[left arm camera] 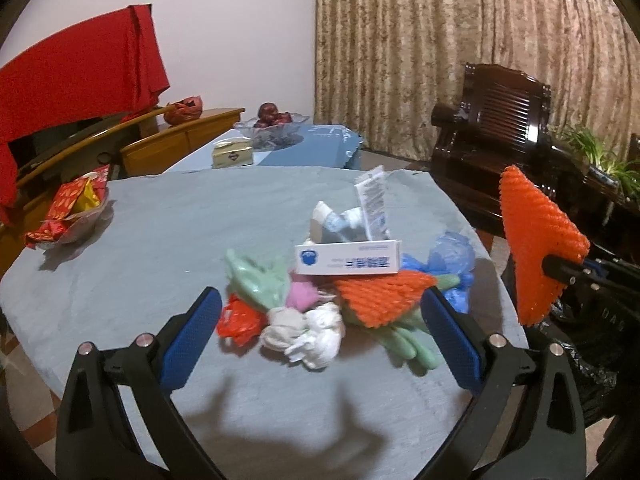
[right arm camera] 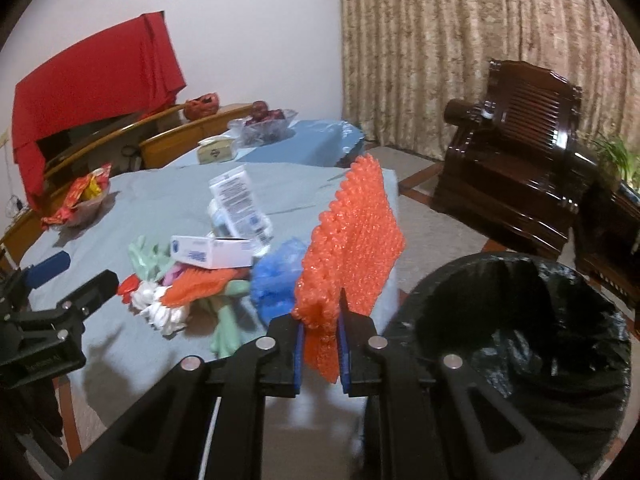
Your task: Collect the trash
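A pile of trash lies on the grey-clothed table (left arm camera: 160, 248): a white box (left arm camera: 347, 258), a second orange foam net (left arm camera: 384, 294), white crumpled paper (left arm camera: 308, 330), green wrap (left arm camera: 256, 280), a red scrap (left arm camera: 238, 320), a blue bag (left arm camera: 452, 256). My left gripper (left arm camera: 320, 312) is open just in front of the pile, empty. My right gripper (right arm camera: 320, 320) is shut on an orange foam net (right arm camera: 352, 236) and holds it upright at the table's right edge, beside the black-lined bin (right arm camera: 520, 340). The held net also shows in the left wrist view (left arm camera: 536, 248).
A dish of red and yellow packets (left arm camera: 76, 208) sits at the table's left. A second table behind holds a glass fruit bowl (left arm camera: 272, 124) and a small box (left arm camera: 232, 154). A dark wooden armchair (right arm camera: 520, 152) stands to the right.
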The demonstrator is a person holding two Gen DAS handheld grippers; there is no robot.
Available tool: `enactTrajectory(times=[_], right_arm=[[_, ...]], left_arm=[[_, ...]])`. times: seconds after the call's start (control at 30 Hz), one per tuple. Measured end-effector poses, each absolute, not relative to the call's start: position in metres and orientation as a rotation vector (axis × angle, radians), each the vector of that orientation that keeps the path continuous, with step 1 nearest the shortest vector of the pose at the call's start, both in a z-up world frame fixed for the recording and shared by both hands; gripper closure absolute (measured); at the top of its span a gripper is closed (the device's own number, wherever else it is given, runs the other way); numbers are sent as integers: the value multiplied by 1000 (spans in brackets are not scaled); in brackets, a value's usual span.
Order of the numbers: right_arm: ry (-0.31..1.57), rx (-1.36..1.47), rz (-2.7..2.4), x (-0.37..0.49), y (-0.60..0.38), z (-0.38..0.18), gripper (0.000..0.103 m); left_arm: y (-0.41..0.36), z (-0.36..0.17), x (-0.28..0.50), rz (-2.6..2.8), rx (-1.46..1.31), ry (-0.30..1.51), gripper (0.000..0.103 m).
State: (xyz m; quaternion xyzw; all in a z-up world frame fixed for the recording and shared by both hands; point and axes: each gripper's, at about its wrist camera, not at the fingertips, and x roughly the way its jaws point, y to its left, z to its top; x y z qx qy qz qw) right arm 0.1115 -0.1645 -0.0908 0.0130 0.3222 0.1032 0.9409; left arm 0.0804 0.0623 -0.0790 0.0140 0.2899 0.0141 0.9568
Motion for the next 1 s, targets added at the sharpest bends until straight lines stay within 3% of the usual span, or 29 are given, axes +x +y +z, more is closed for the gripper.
enactTrajectory(times=[0.1,0.33,0.63,0.73,0.9,1.0], right_arm=[[662,31,192,112,-173,-92,90],[678,43,167,114,-184,-100,90],[700,51,190,121,-179,-109,90],[706,51,195,122,-178,-111,90],[708,50,199,124,-178,-111,90],[703,48,202,124,-177,-108,90]], left_arm=[[53,-85,86,6,35,605,19],[30,-101,96,-40,62,629,22],[19,-132,114,-36,143,673,43],[20,-140,122,-39,150,683,53],[26,-143,130,-86,110,708,90],[29,-137,129,-82,99,684,92]])
